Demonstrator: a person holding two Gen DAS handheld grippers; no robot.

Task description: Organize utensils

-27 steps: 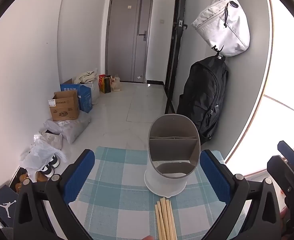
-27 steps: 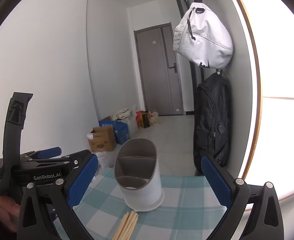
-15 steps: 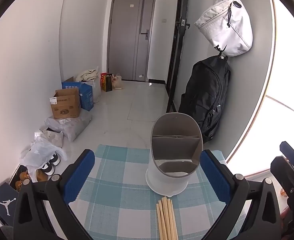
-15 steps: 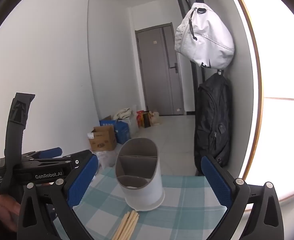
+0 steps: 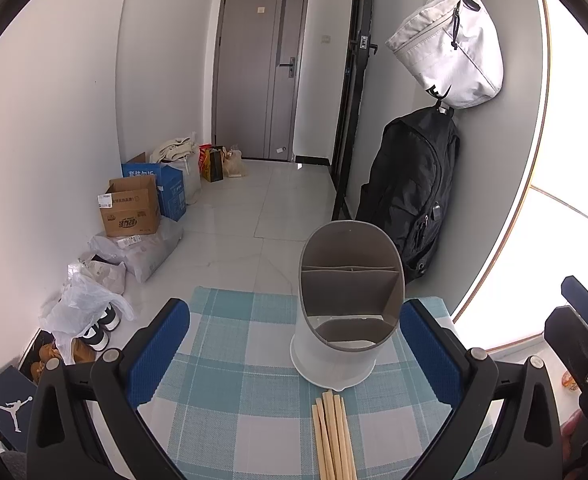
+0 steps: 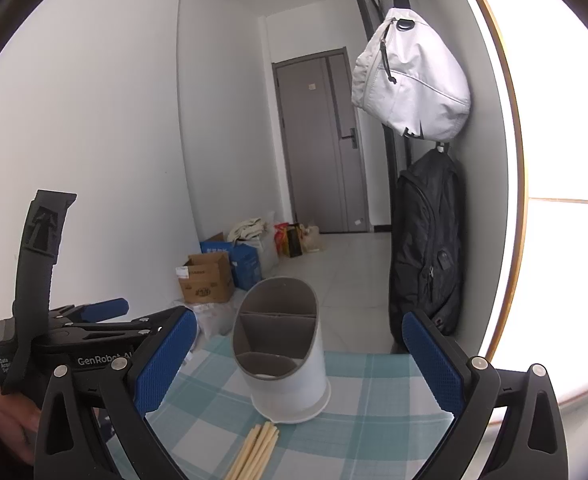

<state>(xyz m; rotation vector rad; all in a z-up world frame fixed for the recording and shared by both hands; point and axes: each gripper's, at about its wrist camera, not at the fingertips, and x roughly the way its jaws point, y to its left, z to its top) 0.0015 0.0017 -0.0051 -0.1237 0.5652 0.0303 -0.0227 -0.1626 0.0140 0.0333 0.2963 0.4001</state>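
A white utensil holder (image 5: 344, 312) with grey inner compartments stands on the checked cloth (image 5: 229, 408). It also shows in the right wrist view (image 6: 283, 344). Several wooden chopsticks (image 5: 334, 436) lie bundled on the cloth just in front of it, also in the right wrist view (image 6: 255, 452). My left gripper (image 5: 294, 348) is open and empty above the cloth, short of the holder. My right gripper (image 6: 300, 360) is open and empty, facing the holder. The left gripper's body (image 6: 77, 340) shows at the left of the right wrist view.
The small table ends just behind the holder; beyond is a tiled floor. Cardboard boxes (image 5: 131, 210) and bags line the left wall. A black backpack (image 5: 414, 188) and white bag (image 5: 450, 48) hang on the right wall.
Both grippers have drifted slightly; the holder sits a little further right and lower in the left wrist view. Both grippers stay open and empty.
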